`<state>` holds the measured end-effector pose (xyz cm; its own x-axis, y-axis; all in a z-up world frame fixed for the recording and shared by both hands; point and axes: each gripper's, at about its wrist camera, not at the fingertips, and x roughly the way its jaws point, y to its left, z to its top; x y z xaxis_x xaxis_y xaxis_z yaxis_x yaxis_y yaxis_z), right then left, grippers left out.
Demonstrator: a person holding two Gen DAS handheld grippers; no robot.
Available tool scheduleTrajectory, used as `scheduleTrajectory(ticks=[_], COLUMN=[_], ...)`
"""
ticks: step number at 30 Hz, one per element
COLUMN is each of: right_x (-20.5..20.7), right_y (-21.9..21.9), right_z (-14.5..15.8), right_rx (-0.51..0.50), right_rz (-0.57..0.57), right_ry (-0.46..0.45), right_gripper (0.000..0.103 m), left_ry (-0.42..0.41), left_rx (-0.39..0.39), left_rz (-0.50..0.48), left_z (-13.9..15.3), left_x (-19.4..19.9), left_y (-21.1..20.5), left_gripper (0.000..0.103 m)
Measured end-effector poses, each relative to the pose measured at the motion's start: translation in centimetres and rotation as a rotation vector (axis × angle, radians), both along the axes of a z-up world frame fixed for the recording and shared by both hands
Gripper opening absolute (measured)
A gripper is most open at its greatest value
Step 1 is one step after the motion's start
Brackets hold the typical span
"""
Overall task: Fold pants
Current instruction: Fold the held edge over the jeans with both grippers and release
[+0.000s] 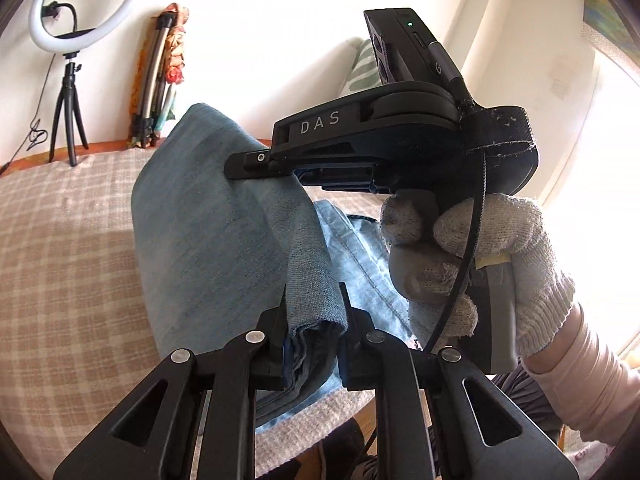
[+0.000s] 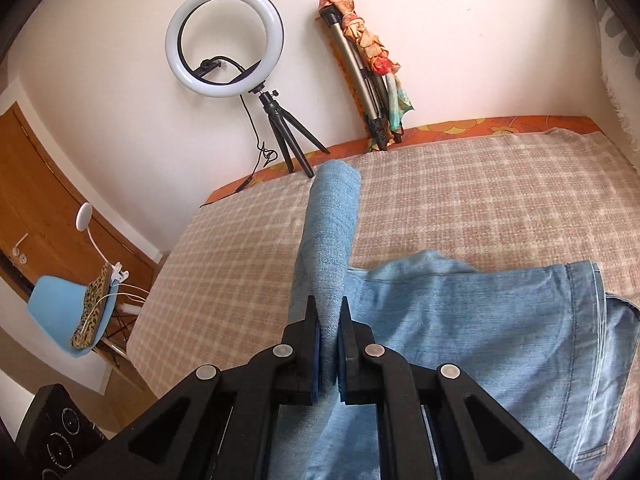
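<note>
Light blue denim pants (image 2: pixel 460 320) lie on a checked bedspread (image 2: pixel 460 200). My left gripper (image 1: pixel 314 312) is shut on a bunched fold of the pants (image 1: pixel 208 240), lifted above the bed. My right gripper (image 2: pixel 328 320) is shut on a raised ridge of the same fabric. In the left wrist view the right gripper (image 1: pixel 256 164) shows from the side, held by a gloved hand (image 1: pixel 500 264), its tip against the lifted cloth. The rest of the pants lies flat to the right.
A ring light on a small tripod (image 2: pixel 226 46) and a folded tripod wrapped in a scarf (image 2: pixel 368 72) stand against the wall at the bed's far edge. A blue chair (image 2: pixel 68 320) stands left of the bed.
</note>
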<state>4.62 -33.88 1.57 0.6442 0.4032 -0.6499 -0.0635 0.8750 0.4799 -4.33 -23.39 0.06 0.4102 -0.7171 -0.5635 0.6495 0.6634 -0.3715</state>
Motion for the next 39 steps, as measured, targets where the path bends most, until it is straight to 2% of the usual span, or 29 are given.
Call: scheduleTrajectory(ticks=[10, 17, 22, 23, 25, 28, 32, 36, 39], right_x=[-3.1, -5.3, -6.4, -6.6, -6.9, -6.8, -6.5, -6.5, -6.6], right_y=[-9.8, -16.5, -19.4, -19.8, -20.8, -21.9, -22.2, -22.9, -23.1], right_z=[-1.3, -3.5, -5.1, -5.4, -6.2, -8.0, -9.6, -10.7, -10.9], right_rx=[-0.006, 0.019, 0.023, 0.022, 0.032, 0.064, 0.033, 0.042, 0.005], right_rz=[-0.162, -0.269, -0.316, -0.323, -0.334, -0.340, -0.321, -0.322, -0.329], right_ry=[-0.007, 0.023, 0.049, 0.051, 0.060, 0.092, 0.123, 0.140, 0.150], right_gripper=[0.004, 0.004, 0.004, 0.004, 0.004, 0.004, 0.004, 0.004, 0.011], left_ry=[0.046, 0.076, 0.097, 0.098, 0.106, 0.127, 0.164, 0.145, 0.166], left_rx=[-0.050, -0.041, -0.027, -0.025, -0.011, 0.011, 0.039, 0.069, 0.077], left_rz=[-0.130, -0.214, -0.253, -0.259, -0.266, -0.262, -0.263, -0.293, -0.292], left_z=[-0.2, -1.4, -2.5, -2.4, -2.8, -3.5, -4.5, -3.8, -3.5], left_x=[0.8, 1.1, 2.0, 0.7, 0.7, 0.9, 0.9, -0.2, -0.4], left_y=[-8.3, -13.9, -16.3, -16.8, -17.8, -18.5, -18.7, -17.6, -15.7], left_gripper=[0.015, 0.015, 0.014, 0.014, 0.015, 0.014, 0.015, 0.020, 0.020])
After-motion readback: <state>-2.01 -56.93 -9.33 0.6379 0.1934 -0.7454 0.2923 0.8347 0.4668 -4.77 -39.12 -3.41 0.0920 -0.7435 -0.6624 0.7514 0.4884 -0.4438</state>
